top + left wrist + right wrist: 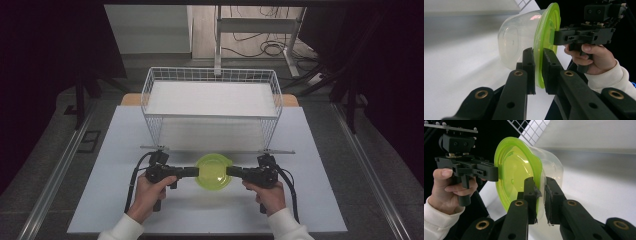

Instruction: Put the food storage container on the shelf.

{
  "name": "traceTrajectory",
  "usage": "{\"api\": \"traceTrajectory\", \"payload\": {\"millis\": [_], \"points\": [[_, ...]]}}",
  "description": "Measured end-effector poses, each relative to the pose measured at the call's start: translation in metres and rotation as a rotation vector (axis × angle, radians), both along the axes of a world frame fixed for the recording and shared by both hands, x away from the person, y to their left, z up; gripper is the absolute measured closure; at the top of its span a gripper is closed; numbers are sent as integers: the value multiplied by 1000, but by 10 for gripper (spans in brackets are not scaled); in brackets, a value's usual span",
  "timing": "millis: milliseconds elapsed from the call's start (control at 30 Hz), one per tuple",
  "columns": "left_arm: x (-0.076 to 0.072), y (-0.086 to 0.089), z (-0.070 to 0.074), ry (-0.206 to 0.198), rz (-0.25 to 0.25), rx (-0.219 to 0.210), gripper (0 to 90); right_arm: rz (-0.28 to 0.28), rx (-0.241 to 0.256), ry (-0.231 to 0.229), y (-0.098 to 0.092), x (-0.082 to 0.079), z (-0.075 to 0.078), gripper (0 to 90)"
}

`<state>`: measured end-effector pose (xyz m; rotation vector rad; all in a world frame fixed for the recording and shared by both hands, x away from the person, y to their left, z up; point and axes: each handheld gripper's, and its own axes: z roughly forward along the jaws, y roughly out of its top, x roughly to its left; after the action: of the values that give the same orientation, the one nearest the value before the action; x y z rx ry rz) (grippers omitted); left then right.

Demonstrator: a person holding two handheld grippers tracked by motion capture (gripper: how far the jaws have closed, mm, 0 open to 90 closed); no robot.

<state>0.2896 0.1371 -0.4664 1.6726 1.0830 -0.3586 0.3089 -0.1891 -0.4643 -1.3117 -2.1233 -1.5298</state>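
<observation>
The left hand-held gripper point(194, 172) has its two black jaws closed on the left edge of the green lid point(214, 171), and the right hand-held gripper point(231, 171) has its two jaws closed on the opposite edge, so two hand-held grippers hold one container between them. In the left gripper view the left hand-held gripper point(538, 71) pinches the thin green rim with one jaw on each face, and the right hand-held gripper point(555, 37) meets the lid from the far side. In the right gripper view the right hand-held gripper point(540, 200) clamps the rim in the same way, with the left hand-held gripper point(496, 173) pressed to the far edge. There is one clear plastic container point(517, 42), rounded and see-through, capped by the one green lid point(515, 170). It sits over the near middle of the table point(110, 200), just in front of the one white wire basket point(150, 87), which stands at the far side of the table. Two hands grip the handles, the left hand point(150, 192) and the right hand point(270, 195), each in a white sleeve point(122, 230).
</observation>
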Motion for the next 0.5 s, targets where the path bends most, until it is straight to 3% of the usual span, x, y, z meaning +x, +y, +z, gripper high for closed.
{"api": "traceTrajectory", "payload": {"millis": [500], "points": [[0,0,14,-32,12,12,825,6,0,-38,1,1,14,803]]}}
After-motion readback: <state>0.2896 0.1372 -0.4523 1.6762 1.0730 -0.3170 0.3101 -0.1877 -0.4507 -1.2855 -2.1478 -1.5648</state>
